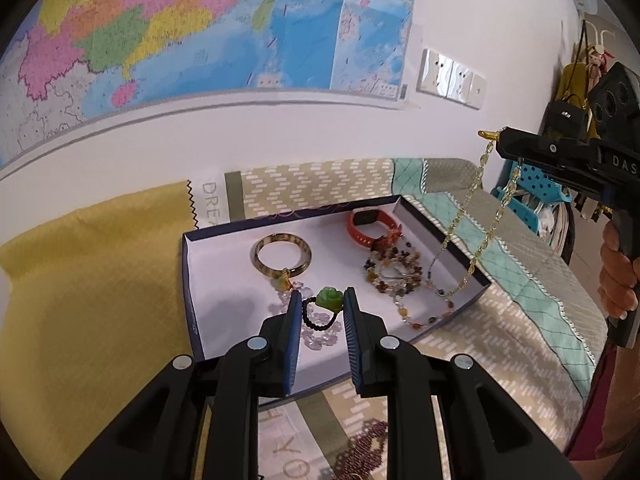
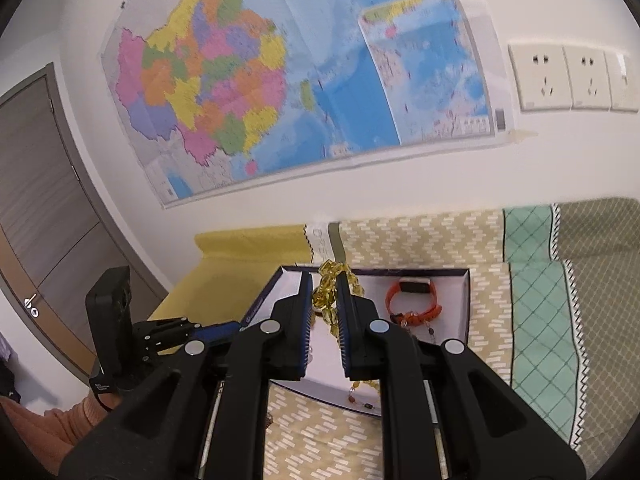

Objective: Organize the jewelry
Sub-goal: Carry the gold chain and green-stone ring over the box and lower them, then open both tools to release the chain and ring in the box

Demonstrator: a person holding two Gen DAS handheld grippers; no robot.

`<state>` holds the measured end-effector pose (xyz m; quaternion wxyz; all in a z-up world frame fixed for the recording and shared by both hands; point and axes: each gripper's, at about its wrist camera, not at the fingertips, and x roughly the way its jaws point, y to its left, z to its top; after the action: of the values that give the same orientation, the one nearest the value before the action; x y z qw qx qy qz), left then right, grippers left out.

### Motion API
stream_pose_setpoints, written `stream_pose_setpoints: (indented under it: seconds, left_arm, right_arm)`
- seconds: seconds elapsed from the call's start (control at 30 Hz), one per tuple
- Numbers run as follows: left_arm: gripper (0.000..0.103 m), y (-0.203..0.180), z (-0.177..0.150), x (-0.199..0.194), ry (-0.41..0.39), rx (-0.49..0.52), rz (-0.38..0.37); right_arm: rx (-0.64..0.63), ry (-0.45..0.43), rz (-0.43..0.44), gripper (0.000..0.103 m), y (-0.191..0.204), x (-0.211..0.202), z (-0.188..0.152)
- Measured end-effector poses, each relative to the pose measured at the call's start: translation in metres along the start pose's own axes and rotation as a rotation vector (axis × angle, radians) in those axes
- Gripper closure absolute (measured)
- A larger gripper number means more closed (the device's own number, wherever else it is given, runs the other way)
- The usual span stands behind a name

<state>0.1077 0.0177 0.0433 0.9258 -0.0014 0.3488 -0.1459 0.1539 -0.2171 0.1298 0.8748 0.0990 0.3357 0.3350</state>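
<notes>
Jewelry of several kinds lies in a shallow white-lined cardboard box with dark blue walls (image 1: 192, 276), which rests on a patterned beige bed cover (image 1: 316, 184). The right gripper (image 2: 324, 300) has its jaws nearly closed on a yellow-green faceted bead necklace (image 1: 476, 248); held high by one end, the chain hangs in a long loop whose bottom reaches the box floor near the right wall, probably so that it comes free of the other pieces without tangling. The left gripper (image 1: 322, 300) is low over the near part of the box, its jaws only narrowly apart, with a green carved rose pendant on a black bead cord (image 1: 330, 299) between the tips; I cannot tell whether the pads press on it. Inside the box there are also a mottled brown bangle (image 1: 282, 255), an orange smartwatch band (image 1: 370, 226), a heap of mixed brown and amber bead strands (image 1: 394, 270) and some pale clear beads (image 1: 320, 338) under the pendant.
</notes>
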Motion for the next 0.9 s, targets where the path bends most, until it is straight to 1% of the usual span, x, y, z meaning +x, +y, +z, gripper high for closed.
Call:
stream_pose_setpoints:
  seconds: [0.27,0.9]
  left_arm:
    - [0.084,0.008,-0.007,0.032,0.075,-0.003,0.024]
    - [0.083,0.010,-0.014,0.065,0.172,0.017,0.059]
  right_arm:
    - [0.041,0.057,-0.006,0.091,-0.019,0.024,-0.007]
    - [0.051,0.221,-0.069,0.091,-0.040,0.084,-0.036]
